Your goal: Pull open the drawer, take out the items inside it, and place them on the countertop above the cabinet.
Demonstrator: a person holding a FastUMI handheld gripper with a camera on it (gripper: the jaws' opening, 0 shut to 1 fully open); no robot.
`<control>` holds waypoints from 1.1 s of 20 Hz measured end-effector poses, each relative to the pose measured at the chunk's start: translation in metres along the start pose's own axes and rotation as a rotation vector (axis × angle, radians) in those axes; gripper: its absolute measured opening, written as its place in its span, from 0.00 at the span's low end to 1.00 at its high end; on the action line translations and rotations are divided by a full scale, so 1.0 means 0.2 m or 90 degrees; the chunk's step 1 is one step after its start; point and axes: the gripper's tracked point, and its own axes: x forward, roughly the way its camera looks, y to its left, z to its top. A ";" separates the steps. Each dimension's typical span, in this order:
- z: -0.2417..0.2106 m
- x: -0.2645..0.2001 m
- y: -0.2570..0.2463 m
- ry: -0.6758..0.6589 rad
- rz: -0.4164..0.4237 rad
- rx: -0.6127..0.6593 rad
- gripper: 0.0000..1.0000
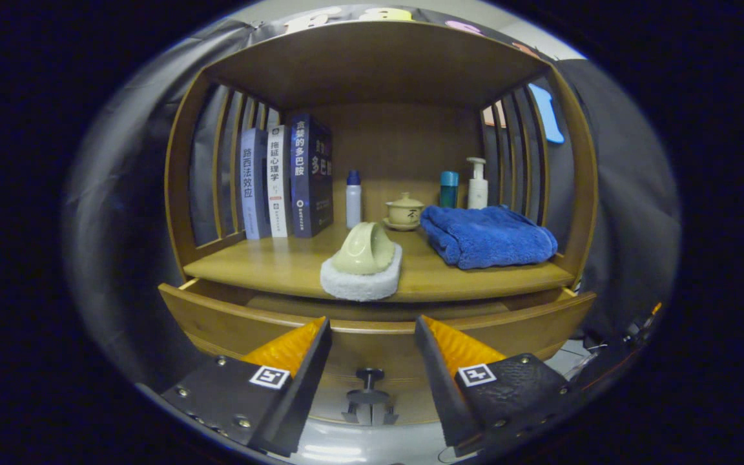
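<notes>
On the near edge of the countertop (pixel 268 266), just beyond our fingers, sits the scrub brush (pixel 363 261): a pale hard handle on a thick white pad. Right of it lies the folded blue towel (pixel 485 236). We think both are light. The brush handle looks stiff and smooth, so it makes a good place to pinch; the pad under it looks soft and would squash. The towel looks floppy, so we would grab a thick fold.

Below the countertop the drawer (pixel 217 320) is pulled out toward us. We cannot see if anything is left inside. Our gripper (pixel 372 339) is spread wide and holds nothing. The drawer's dark knob (pixel 369 376) shows low between the fingers, not touched.
</notes>
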 end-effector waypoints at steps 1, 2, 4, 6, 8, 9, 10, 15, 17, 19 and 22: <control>0.01 0.02 0.00 -0.001 0.003 0.003 0.80; 0.01 0.04 0.00 0.000 0.007 0.007 0.80; 0.02 0.07 0.00 0.000 0.016 0.009 0.80; 0.02 0.10 0.00 -0.001 0.020 0.012 0.80; 0.04 0.15 0.02 -0.005 0.017 0.024 0.80; 0.04 0.16 0.02 -0.005 0.015 0.031 0.80; 0.05 0.16 0.02 -0.008 0.011 0.034 0.80; 0.05 0.16 0.02 -0.016 0.020 0.045 0.80; 0.05 0.15 0.02 -0.020 0.029 0.053 0.80; 0.04 0.14 0.00 -0.007 0.027 0.048 0.80; 0.07 0.10 -0.07 0.005 0.015 0.017 0.80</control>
